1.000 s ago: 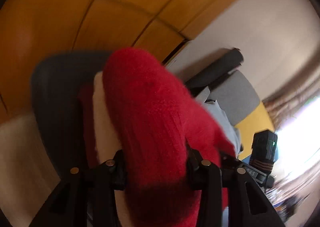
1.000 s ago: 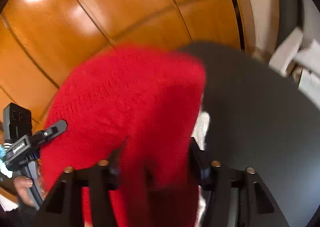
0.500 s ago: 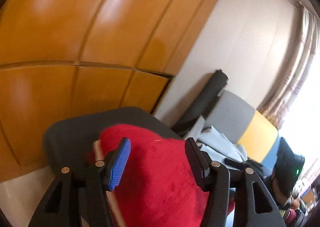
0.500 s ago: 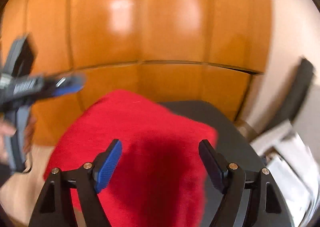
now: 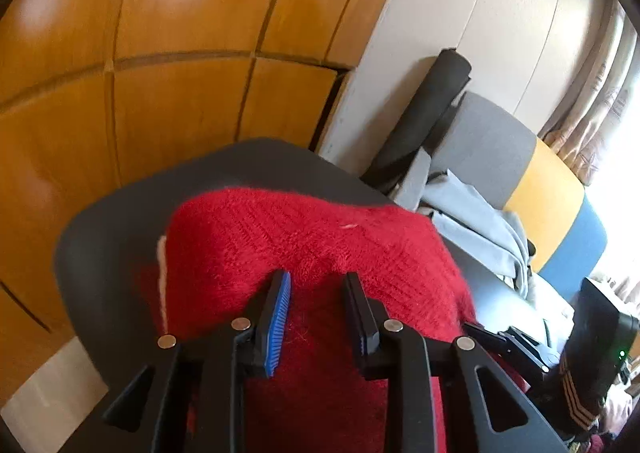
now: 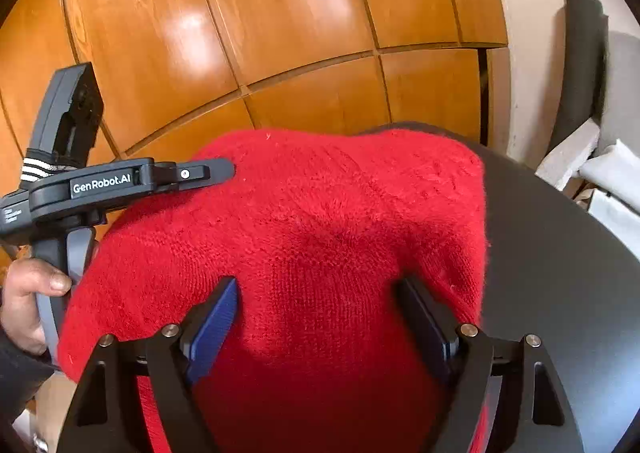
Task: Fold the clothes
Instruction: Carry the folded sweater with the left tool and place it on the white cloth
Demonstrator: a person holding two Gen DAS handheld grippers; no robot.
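Note:
A folded red knitted sweater [image 5: 300, 221] [image 6: 320, 205] lies on a dark round table [image 5: 112, 233] [image 6: 560, 273]; a white strip shows at its left edge. My left gripper [image 5: 318, 289] sits low over the sweater's near part, jaws about half apart, with fabric showing in the gap and no clear pinch. In the right wrist view the left gripper [image 6: 208, 173] touches the sweater's far left edge, held by a person's hand [image 6: 28, 301]. My right gripper [image 6: 320, 309] hangs wide open above the sweater with nothing held. The right gripper [image 5: 520, 341] shows at lower right in the left wrist view.
Glossy wooden cabinet panels [image 5: 160, 53] [image 6: 280, 13] stand right behind the table. To the right is a grey, yellow and blue sofa [image 5: 552, 193] with grey clothes [image 5: 472, 221] piled on it and a rolled black mat [image 5: 432, 109] leaning on the wall.
A second ago both grippers held the sweater up. They let go and it now lies folded on the table. The left jaws have since narrowed; the right stays wide open.

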